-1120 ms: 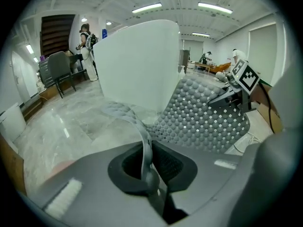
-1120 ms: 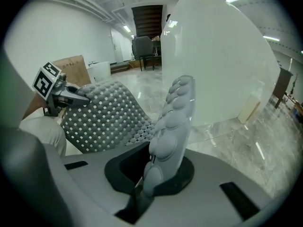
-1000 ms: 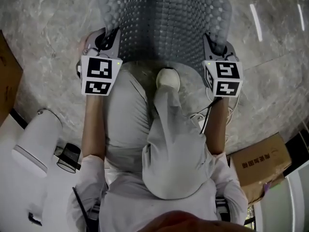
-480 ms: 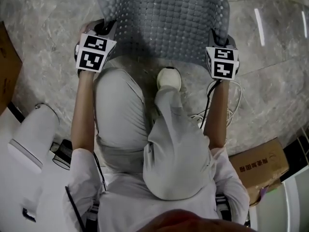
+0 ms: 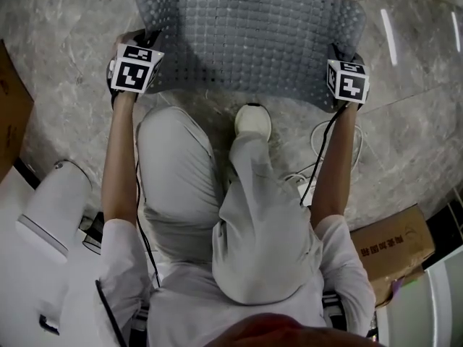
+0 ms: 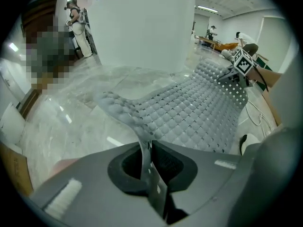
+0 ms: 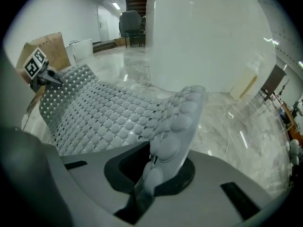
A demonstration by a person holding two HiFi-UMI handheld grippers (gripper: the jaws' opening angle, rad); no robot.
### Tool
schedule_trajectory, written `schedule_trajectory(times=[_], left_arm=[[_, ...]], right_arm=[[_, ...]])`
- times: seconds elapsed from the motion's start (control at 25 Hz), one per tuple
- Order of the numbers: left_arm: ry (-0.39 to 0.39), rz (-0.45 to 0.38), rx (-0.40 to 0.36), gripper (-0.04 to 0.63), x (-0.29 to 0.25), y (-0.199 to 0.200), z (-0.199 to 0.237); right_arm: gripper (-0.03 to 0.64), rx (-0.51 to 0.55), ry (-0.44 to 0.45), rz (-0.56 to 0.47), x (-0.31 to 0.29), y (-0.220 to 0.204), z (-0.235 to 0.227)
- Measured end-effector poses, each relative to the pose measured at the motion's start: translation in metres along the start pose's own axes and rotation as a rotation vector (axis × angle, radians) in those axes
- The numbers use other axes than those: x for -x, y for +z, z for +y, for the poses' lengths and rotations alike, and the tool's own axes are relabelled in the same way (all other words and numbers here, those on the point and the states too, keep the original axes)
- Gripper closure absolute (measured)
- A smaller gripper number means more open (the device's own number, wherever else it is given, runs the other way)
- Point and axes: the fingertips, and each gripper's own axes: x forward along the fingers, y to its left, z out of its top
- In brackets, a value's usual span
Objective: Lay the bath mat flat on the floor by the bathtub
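grey bumpy perforated rubber bath mat [image 5: 249, 38] is lying stretched over the pale marbled stone floor [image 5: 65, 35], near the white curved bathtub wall [image 6: 142, 22]. left gripper [image 6: 146, 148] is pinching one near corner, its jaws clamped tight on the edge. right gripper [image 7: 150, 169] is holding the other near corner, its jaws opening with the mat's edge between them.
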Motion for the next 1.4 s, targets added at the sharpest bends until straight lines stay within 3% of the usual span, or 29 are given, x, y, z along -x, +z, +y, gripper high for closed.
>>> schedule_trajectory(times=[0.2,0.44,0.6,0.72,0.84,1.04,1.2,1.4], left_arm=[[-0.016,0.04,0.044,0.58,-0.019,-0.021,0.018],[-0.052,0.077,0.089,0.575,-0.044,-0.048,0.04],[-0.152,0.048,0.178,0.566,-0.053,-0.059,0.048],[-0.246,0.012,0.255,0.56,-0.053,-0.062,0.052],[-0.291,0.008,0.281,0.55,-0.05,-0.064,0.054],[-0.297,0.028,0.251,0.513,-0.05,-0.067,0.056],[-0.288,0.04,0.246,0.487,-0.048,-0.075,0.058],[-0.287,0.024,0.254,0.461,-0.045,-0.075,0.062]], right_arm=[[0.591,-0.116,0.132,0.008,-0.019,-0.014,-0.011],[0.585,-0.412,0.424,-0.041,-0.037,-0.032,-0.03],[0.563,-0.567,0.594,-0.074,-0.046,-0.042,-0.038],[0.554,-0.604,0.678,-0.076,-0.043,-0.045,-0.041],[0.534,-0.551,0.699,-0.044,-0.038,-0.051,-0.043],[0.517,-0.491,0.696,-0.001,-0.033,-0.059,-0.05],[0.499,-0.508,0.663,0.007,-0.028,-0.071,-0.062],[0.525,-0.503,0.591,0.018,-0.026,-0.082,-0.078]])
